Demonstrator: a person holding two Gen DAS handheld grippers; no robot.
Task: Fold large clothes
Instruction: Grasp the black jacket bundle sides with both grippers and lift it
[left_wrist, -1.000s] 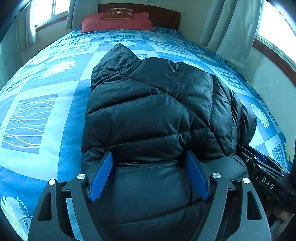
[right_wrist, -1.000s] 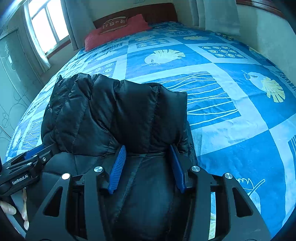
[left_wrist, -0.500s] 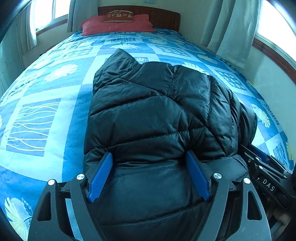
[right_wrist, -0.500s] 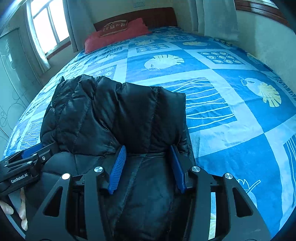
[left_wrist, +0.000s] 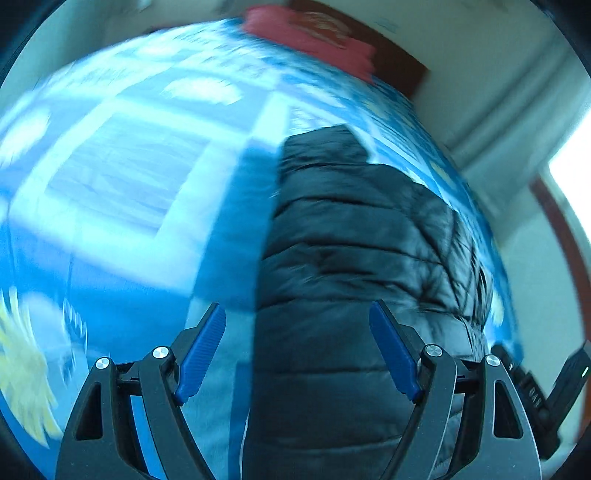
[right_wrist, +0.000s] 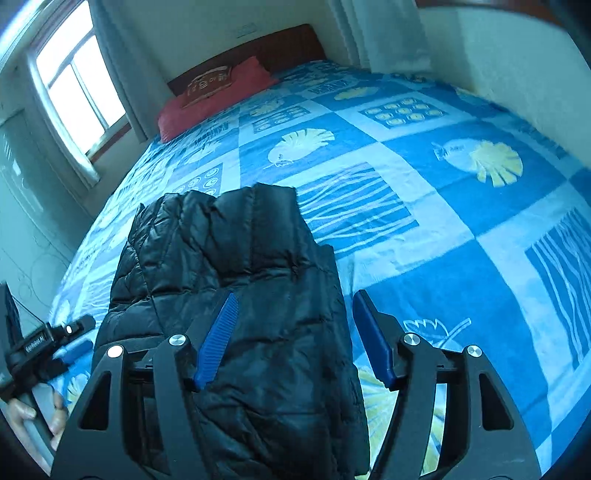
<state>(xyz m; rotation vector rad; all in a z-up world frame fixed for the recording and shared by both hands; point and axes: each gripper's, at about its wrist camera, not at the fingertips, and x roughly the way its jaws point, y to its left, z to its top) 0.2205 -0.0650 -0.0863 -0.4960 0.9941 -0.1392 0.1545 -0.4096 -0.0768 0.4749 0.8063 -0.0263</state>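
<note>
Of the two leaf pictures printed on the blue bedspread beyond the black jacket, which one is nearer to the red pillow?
The pale yellow leaf print, up the bedspread above the jacket, lies nearer the red pillow. The other leaf print sits far to the right.

We see cool daylight entering from the window (right_wrist: 79, 92) at upper left in the right wrist view, blown out to white. That picture is sharp. The left wrist view is smeared by motion blur across the bedspread (left_wrist: 122, 192), with white glare at its right edge. Both views bulge, with dark corners.
</note>
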